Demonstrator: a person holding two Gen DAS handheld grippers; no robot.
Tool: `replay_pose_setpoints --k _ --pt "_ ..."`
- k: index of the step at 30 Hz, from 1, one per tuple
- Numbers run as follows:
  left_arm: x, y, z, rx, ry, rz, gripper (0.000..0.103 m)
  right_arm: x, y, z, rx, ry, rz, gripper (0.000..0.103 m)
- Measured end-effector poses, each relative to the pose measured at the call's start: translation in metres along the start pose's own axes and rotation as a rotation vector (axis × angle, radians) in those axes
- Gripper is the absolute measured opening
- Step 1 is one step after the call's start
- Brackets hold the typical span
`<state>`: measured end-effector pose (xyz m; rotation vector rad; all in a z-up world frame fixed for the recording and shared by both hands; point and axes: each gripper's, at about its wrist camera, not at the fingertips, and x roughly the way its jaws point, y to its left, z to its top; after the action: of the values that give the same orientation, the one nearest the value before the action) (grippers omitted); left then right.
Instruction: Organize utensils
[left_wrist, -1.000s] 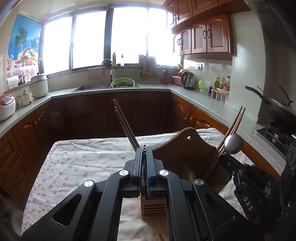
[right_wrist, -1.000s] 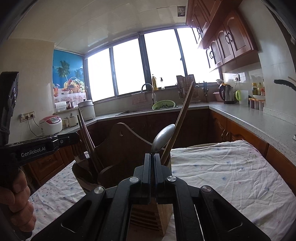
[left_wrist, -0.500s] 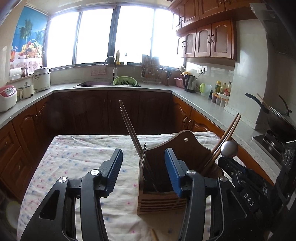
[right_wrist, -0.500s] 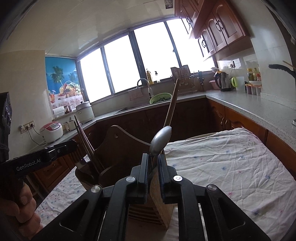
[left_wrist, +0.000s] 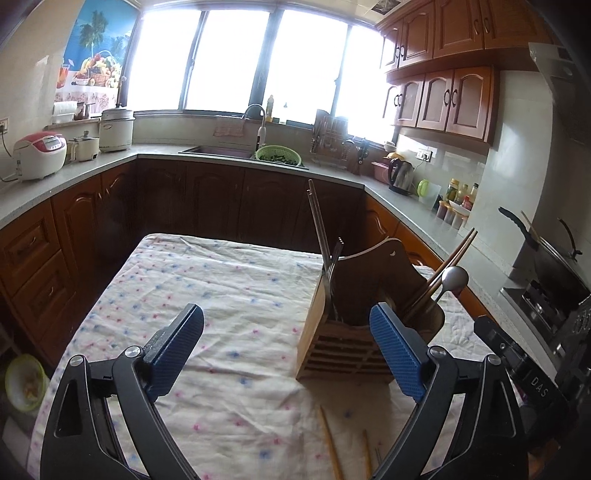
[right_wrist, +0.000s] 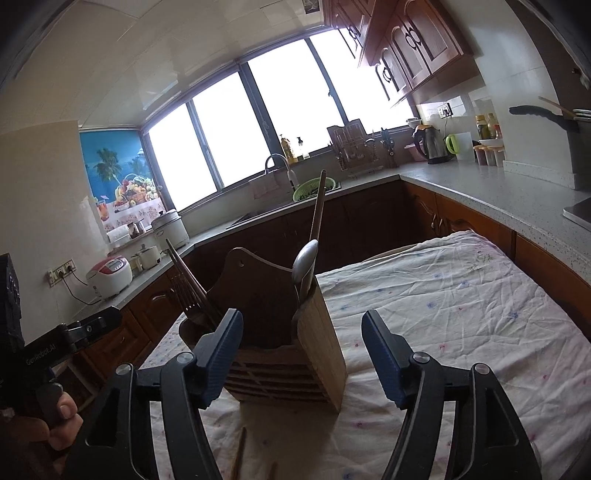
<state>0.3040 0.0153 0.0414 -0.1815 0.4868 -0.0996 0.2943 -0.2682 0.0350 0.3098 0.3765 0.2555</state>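
Note:
A wooden utensil holder (left_wrist: 354, 332) stands on the cloth-covered table (left_wrist: 229, 295). It also shows in the right wrist view (right_wrist: 295, 350). In it stand a metal fork (left_wrist: 334, 258) and dark chopsticks (left_wrist: 317, 221) on the left side, and a metal spoon (left_wrist: 453, 277) with brown chopsticks (left_wrist: 448, 264) on the right. The right wrist view shows the spoon (right_wrist: 304, 262) and a chopstick (right_wrist: 318, 203). My left gripper (left_wrist: 286, 347) is open and empty, just before the holder. My right gripper (right_wrist: 301, 347) is open and empty around the holder's front. Loose light chopsticks (left_wrist: 328, 439) lie on the cloth in front.
Kitchen counters (left_wrist: 406, 206) ring the table on three sides. A stove with a wok (left_wrist: 554, 258) is at the right. A sink with a green colander (left_wrist: 279, 153) is at the back. The other hand-held gripper (right_wrist: 48, 347) shows at the left.
Both grippers opened wide and drew back from the holder. The fork and dark chopsticks were let go on the left, the spoon and chopstick on the right; they now stand in the holder.

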Motion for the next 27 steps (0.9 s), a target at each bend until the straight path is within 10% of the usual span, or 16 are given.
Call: replay_pose_setpoints --k 27 --pt "-0.132 0.009 -0.077 -0.006 -0.041 0.012 0.102 -0.118 0.042 -0.037 -0.047 -0.017 0.119 0.094"
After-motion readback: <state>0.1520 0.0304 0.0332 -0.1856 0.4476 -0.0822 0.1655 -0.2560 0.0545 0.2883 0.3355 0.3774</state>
